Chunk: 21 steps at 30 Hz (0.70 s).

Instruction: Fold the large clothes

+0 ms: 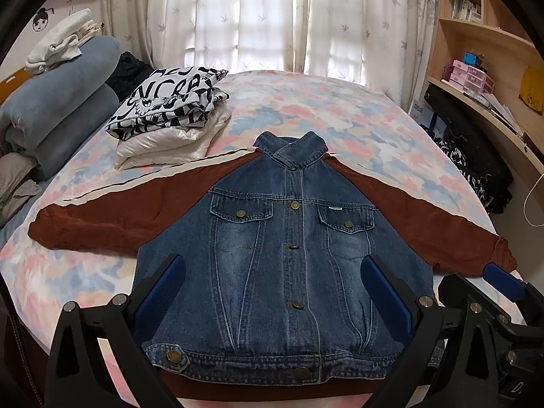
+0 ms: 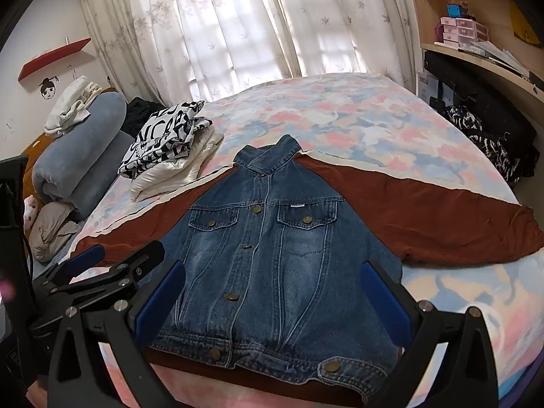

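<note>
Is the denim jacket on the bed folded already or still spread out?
Spread out. The denim jacket lies flat, front up and buttoned, both rust-brown sleeves stretched sideways.

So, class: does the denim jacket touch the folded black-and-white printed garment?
Apart. The left wrist view shows the jacket and the printed garment with a strip of floral bedsheet between them.
</note>
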{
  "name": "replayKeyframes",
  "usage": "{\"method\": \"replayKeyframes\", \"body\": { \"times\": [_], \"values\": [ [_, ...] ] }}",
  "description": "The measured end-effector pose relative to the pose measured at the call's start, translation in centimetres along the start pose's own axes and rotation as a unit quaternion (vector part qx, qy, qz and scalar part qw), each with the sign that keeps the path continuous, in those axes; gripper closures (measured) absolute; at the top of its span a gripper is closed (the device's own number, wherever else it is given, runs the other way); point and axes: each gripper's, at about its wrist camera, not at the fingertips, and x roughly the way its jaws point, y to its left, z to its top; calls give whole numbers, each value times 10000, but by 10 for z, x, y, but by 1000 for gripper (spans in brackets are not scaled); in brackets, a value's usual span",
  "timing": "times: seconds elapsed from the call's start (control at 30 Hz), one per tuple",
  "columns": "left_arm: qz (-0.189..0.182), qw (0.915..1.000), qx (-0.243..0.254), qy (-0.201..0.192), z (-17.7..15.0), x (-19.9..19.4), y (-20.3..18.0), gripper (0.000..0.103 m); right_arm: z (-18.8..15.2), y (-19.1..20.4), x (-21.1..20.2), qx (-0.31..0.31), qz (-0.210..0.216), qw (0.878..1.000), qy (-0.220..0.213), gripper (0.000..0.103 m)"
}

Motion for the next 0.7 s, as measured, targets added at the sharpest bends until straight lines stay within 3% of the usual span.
{"method": "replayKeyframes", "body": {
  "times": [0.7],
  "values": [
    [38,10000,26,-33,-2,-2,1,1,-3,-2,0,37,66,10000,-10,0]
  ]
}}
